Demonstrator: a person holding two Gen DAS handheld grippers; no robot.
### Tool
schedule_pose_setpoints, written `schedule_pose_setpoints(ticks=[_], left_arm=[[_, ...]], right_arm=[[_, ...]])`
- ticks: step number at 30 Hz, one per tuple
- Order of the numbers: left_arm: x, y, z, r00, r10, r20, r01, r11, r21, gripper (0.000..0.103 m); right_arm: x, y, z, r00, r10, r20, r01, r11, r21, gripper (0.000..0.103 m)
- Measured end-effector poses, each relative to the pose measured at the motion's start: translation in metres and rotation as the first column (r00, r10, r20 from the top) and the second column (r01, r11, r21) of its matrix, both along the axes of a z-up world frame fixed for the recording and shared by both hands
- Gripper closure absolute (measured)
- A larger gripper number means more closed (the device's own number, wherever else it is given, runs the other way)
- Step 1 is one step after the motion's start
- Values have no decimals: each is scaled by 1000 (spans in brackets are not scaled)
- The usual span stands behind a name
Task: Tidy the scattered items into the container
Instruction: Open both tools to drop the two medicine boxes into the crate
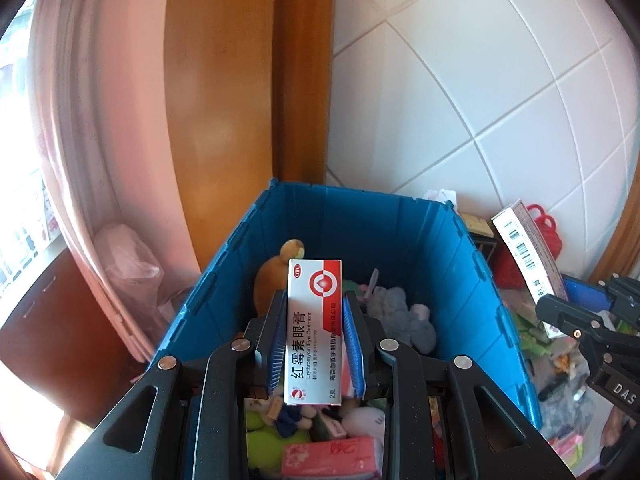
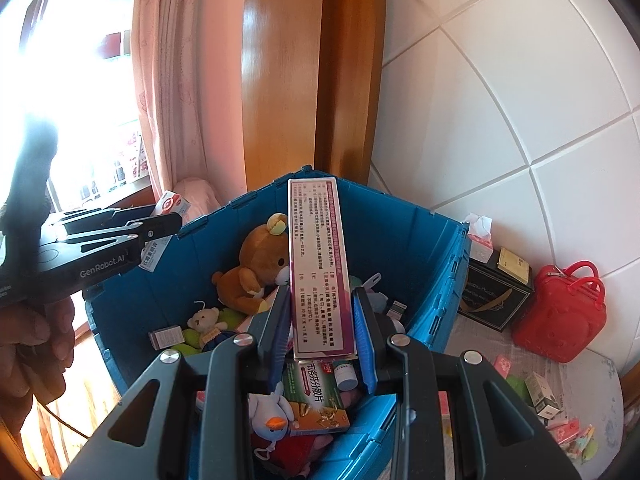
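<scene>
A blue folding crate [image 1: 360, 216] stands below both grippers and holds several plush toys and boxes, among them a brown bear [image 2: 256, 264]. My left gripper [image 1: 315, 294] hangs over the crate with a red-and-white eye ointment box [image 1: 314, 332] lengthwise between its blue pads, which lie against both long sides. My right gripper [image 2: 322, 290] holds a long white-and-purple medicine box [image 2: 320, 264] the same way, over the crate [image 2: 400, 220]. Each gripper shows in the other's view: the left gripper [image 2: 176, 222] at the crate's left rim, the right gripper [image 1: 560, 304] beyond its right wall.
A red toy bag [image 2: 560, 312], a black carton [image 2: 492, 300] and a tissue pack [image 2: 480, 240] stand right of the crate by the tiled wall. Small boxes and packets [image 2: 540, 392] lie scattered there. A wooden door frame [image 2: 344, 80] and pink curtain [image 2: 168, 100] rise behind. A person's hand [image 2: 36, 340] grips the left tool.
</scene>
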State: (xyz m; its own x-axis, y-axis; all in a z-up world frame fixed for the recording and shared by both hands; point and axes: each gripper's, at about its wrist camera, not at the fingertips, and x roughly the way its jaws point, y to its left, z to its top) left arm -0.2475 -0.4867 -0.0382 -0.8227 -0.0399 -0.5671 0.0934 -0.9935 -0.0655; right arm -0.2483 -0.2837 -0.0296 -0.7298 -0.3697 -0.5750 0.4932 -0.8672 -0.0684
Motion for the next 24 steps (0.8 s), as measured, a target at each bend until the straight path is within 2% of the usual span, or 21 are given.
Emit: schedule_pose_setpoints(ticks=[1,2,3,10,24], left_arm=[[1,-3,1,1000,19,-3,-19,1000,9,1],[4,-7,2,998,50,-24,-50,999,18,2],[6,-11,4,997,72,-34,-71,997,20,1],[7,-18,-4,997,82,2,-82,996,24,1],[14,15,-9,1000,10,9,-10,1000,11,1]], right_arm=[[0,-2,0,1000,-7,-10,7,1000,11,30],[1,-2,0,1000,-15,-22,16,1000,13,5],[2,-1,1,999,-15,-32,15,1000,3,0],[3,2,-2,1000,-20,-14,20,1000,7,0],[16,25,-8,999,-55,1,55,999,-2,0]])
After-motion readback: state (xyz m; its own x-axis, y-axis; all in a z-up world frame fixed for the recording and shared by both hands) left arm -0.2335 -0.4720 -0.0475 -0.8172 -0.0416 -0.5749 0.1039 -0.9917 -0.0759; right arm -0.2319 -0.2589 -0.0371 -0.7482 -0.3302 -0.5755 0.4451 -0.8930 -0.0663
